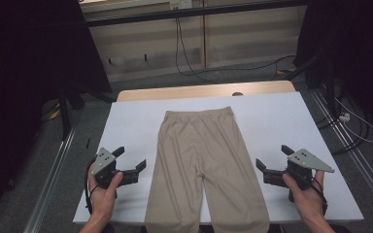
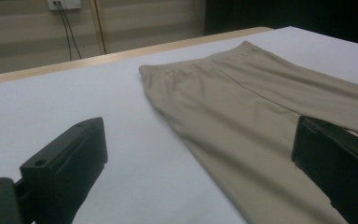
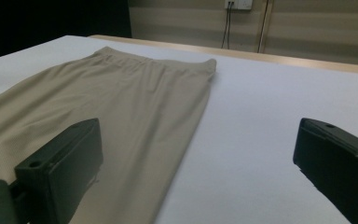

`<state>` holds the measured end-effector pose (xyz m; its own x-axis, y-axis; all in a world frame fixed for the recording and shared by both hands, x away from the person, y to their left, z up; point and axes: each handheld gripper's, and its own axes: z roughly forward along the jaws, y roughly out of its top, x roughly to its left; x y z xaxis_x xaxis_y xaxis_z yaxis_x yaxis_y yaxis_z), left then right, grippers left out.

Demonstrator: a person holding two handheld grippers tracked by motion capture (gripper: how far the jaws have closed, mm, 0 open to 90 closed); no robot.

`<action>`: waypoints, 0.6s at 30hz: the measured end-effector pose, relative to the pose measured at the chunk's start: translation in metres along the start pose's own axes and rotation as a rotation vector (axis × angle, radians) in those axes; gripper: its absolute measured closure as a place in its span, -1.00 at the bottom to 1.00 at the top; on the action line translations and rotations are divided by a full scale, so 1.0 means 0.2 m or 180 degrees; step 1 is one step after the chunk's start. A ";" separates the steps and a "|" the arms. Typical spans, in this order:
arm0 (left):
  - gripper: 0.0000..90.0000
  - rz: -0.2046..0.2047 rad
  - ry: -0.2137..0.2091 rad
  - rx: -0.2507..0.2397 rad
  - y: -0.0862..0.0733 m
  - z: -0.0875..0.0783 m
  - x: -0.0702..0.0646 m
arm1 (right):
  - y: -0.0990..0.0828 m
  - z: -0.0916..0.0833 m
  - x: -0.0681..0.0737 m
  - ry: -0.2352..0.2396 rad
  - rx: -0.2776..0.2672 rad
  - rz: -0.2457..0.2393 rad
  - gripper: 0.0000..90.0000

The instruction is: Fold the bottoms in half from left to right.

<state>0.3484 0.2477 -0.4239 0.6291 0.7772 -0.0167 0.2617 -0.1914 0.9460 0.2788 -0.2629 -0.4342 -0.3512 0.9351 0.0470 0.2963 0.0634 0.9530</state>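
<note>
The left tongs point(image 1: 132, 159), at the lower left of the high view, stand spread wide with nothing between the blocky black jaws; the inner jaw tip lies just beside the edge of the trousers point(image 1: 201, 165), and whether it touches the cloth cannot be told. The right tongs point(image 1: 273, 158), at the lower right, are likewise spread and empty, a little apart from the other trouser edge. Each is gripped by a hand and carries a grey three-cornered plate on top.

Between them, in the lower middle of the frame, the beige trousers lie flat and smooth, waistband toward the top, both legs running to the bottom edge. The fabric looks thin and soft, with a gathered waistband and faint creases. They rest on a matte white surface point(image 1: 131, 126) with a pale wooden strip along its far edge. No writing can be read.
</note>
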 end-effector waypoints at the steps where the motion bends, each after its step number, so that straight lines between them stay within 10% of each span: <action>1: -0.92 0.0000 0.0000 0.0000 0.00 0.00 0.00 | 0.00 0.00 0.00 0.0000 0.0000 0.0000 -0.97; 12: -0.92 -0.0194 -0.0129 0.0176 0.00 0.06 0.01 | -0.01 0.01 0.01 0.0115 0.0060 0.0027 -0.97; 18: -0.87 -0.0048 -0.0184 0.0277 0.00 0.10 0.00 | 0.00 0.04 0.07 0.0176 0.0086 -0.0015 -0.97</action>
<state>0.3641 0.2357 -0.4298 0.6652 0.7449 -0.0517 0.3324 -0.2335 0.9138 0.2804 -0.2478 -0.4366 -0.4009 0.9142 0.0598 0.3183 0.0778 0.9448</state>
